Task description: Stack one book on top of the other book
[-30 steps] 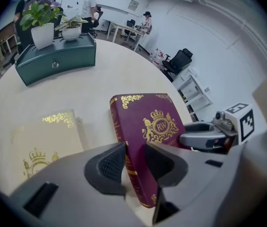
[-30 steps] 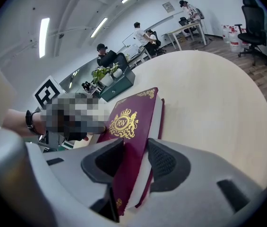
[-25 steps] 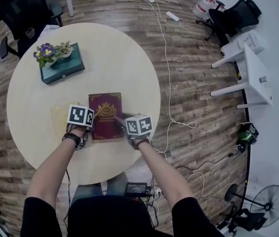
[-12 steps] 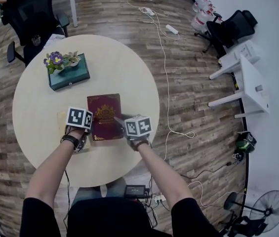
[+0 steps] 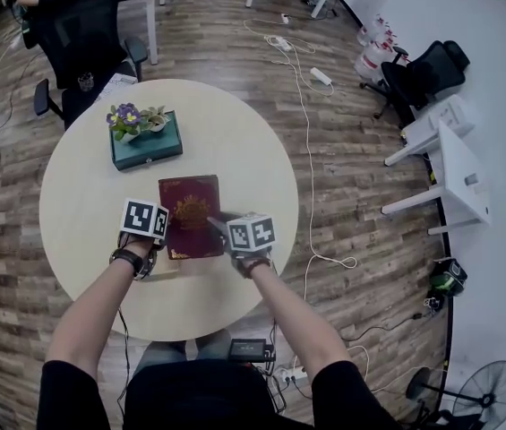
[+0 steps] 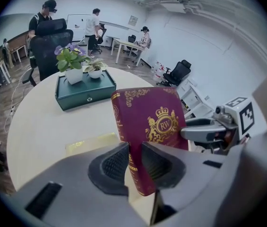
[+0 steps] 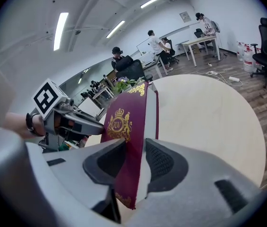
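A maroon book (image 5: 190, 213) with a gold crest is held up over the round table (image 5: 235, 150), a gripper on each side. My left gripper (image 5: 167, 235) clamps its left edge, and its jaws are still closing on the cover (image 6: 152, 122). At the opposite edge my right gripper (image 5: 220, 228) presses its pads on the book (image 7: 126, 122). A yellow book (image 6: 90, 143) lies flat on the table below and left of the maroon one. Each gripper view shows the other gripper across the book: the right gripper (image 6: 209, 131) and the left gripper (image 7: 72, 119).
A teal box (image 5: 147, 141) with potted flowers stands at the table's far left. An office chair (image 5: 82, 25) is behind it. Cables (image 5: 306, 124) run over the wooden floor, and a white desk (image 5: 441, 150) stands to the right.
Both grippers have risen together with the maroon book between them, which now hangs higher above the table. The head view has shifted, so the table sits lower in the picture.
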The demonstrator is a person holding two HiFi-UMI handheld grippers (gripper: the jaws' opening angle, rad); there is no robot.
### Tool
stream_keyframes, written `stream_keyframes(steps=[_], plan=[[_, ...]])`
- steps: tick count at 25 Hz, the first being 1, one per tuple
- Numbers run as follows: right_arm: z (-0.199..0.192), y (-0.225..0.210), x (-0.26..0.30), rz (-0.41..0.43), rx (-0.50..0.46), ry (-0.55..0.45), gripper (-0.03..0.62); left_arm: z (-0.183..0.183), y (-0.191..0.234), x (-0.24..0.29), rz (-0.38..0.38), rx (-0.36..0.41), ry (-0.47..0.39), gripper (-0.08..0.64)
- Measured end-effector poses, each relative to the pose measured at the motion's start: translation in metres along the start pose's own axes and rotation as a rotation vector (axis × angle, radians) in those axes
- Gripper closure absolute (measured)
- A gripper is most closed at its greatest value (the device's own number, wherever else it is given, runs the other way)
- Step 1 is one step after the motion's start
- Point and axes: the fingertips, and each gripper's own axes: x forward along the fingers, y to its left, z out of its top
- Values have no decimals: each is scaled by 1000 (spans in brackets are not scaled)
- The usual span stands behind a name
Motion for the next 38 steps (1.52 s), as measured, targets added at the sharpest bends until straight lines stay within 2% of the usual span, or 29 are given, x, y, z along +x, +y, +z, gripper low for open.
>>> stream_keyframes(steps=[10,18,27,38], plan=[[-5,71,50,75,-46,66,474,-32,66,-50,65,-70,-28,489],[-25,110,92,106,-64,147,479,-66,113,-65,92,-128,-14,492],[-38,111,112,87,-36,205,477,-86,131,-48,65,-177,19,494],[-56,92,131,45,20,240,462,-93,142,-16,45,-181,47,495]])
